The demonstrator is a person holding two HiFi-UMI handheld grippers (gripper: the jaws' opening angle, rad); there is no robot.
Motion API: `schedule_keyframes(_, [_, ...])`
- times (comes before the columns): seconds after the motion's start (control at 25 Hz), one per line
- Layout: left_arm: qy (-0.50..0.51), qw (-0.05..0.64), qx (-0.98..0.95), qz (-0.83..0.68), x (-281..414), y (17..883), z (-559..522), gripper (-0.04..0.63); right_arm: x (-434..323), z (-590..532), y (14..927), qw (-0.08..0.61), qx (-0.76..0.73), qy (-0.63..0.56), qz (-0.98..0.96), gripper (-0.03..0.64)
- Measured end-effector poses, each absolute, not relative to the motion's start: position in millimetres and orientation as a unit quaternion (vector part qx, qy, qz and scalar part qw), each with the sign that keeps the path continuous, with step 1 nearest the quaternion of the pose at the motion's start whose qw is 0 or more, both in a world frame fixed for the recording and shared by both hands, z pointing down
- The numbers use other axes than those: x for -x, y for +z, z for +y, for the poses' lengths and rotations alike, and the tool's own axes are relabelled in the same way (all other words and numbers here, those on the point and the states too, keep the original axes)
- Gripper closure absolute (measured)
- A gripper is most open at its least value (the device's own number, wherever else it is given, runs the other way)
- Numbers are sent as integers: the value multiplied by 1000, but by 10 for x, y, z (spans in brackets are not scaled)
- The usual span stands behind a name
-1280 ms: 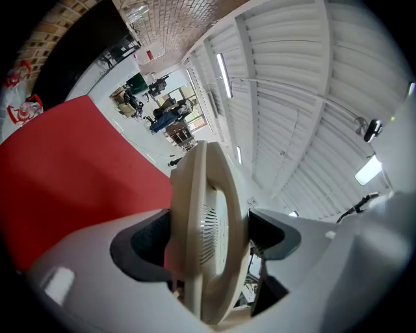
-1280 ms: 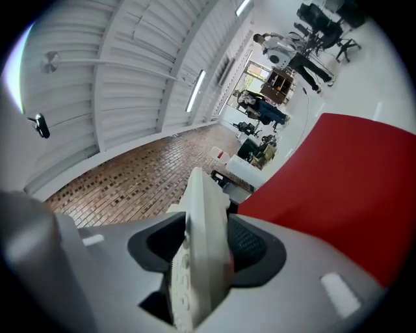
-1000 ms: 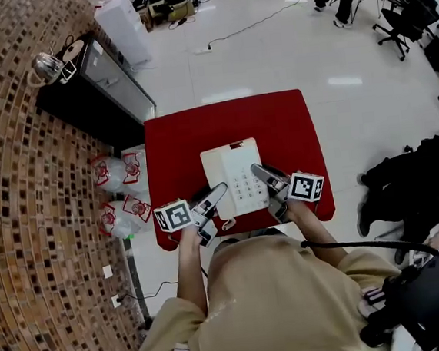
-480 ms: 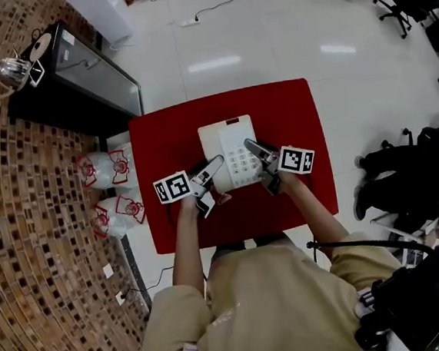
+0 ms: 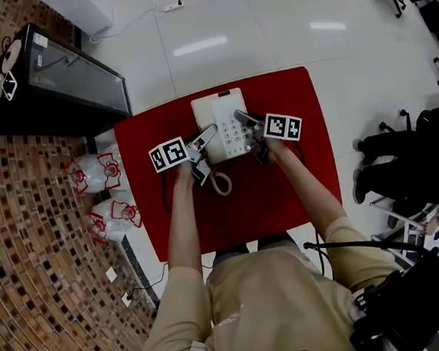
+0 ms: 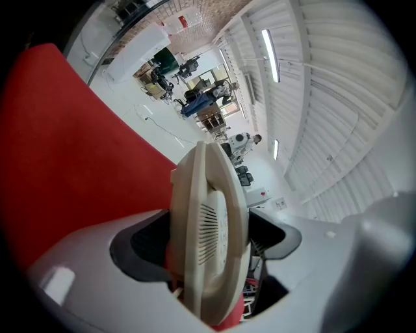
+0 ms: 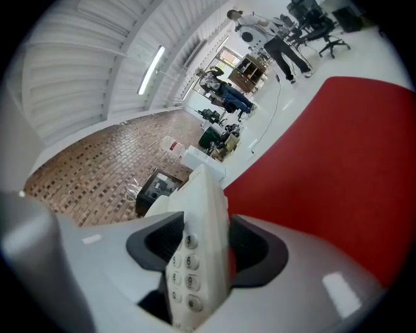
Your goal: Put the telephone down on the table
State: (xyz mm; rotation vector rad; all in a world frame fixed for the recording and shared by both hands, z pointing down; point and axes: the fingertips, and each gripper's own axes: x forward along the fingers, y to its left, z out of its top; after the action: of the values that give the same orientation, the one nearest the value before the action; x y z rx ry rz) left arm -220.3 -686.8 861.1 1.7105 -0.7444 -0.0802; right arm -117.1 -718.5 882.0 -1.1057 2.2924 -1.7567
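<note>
Two grippers carry one phone (image 5: 218, 115) between them. My left gripper (image 5: 206, 137) is closed on the phone's left edge, and its own view shows the jaws pressing both faces of the cream shell beside a slotted grille. My right gripper (image 5: 243, 120) is closed on the right edge, by the keypad, with number keys showing between its jaws.

Change over the last second: the phone has travelled from the near half of the red worktop (image 5: 283, 195) to the far half, and both arms are now stretched well forward. The coiled cord (image 5: 220, 183) trails behind it, lying on the cloth toward me.

Position: the phone sits near the far edge, roughly centred from side to side. From above it looks level with the worktop, but I cannot tell whether its base touches the cloth or hangs just over it.

Meaning for the task: I judge the carry to be nearly finished. What remains is to settle the base flat, then part both grippers and draw them back without dragging the phone or snagging the cord.
</note>
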Motion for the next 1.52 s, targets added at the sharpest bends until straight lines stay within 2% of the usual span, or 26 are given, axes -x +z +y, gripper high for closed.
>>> schedule_keyframes(0.16, [2, 601, -729, -327, 2104, 9017, -6631, 213, 1123, -6946, 9148, -46, 408, -518, 750, 411])
schedule_keyframes(0.32, [3, 608, -718, -337, 2029, 9290, -6945, 208, 1092, -7267, 9363, -67, 409, -518, 748, 408])
schedule_keyframes(0.4, [21, 600, -721, -346, 1986, 9391, -7058, 183, 1102, -7400, 9403, -76, 413, -503, 755, 402])
schedule_keyframes(0.56, [23, 566, -719, -402, 2151, 9365, -7006, 164, 1121, -7328, 9412, -53, 435, -470, 766, 393])
schedule_keyframes(0.68, [25, 556, -716, -422, 2341, 9273, -6929, 142, 1092, -7317, 9171, -39, 445, -440, 779, 391])
schedule_keyframes(0.88, [6, 520, -743, -420, 2491, 8871, -6493, 143, 1055, -6946, 8640, 4, 430, -407, 806, 391])
schedule_keyframes(1.16, [-24, 399, -803, -442, 2550, 7537, -5831, 144, 1104, -6228, 7294, 34, 409, -284, 867, 391])
schedule_keyframes(1.52, [-51, 140, -838, -525, 2326, 5661, -4789, 144, 741, -5081, 5413, 117, 405, -88, 903, 391])
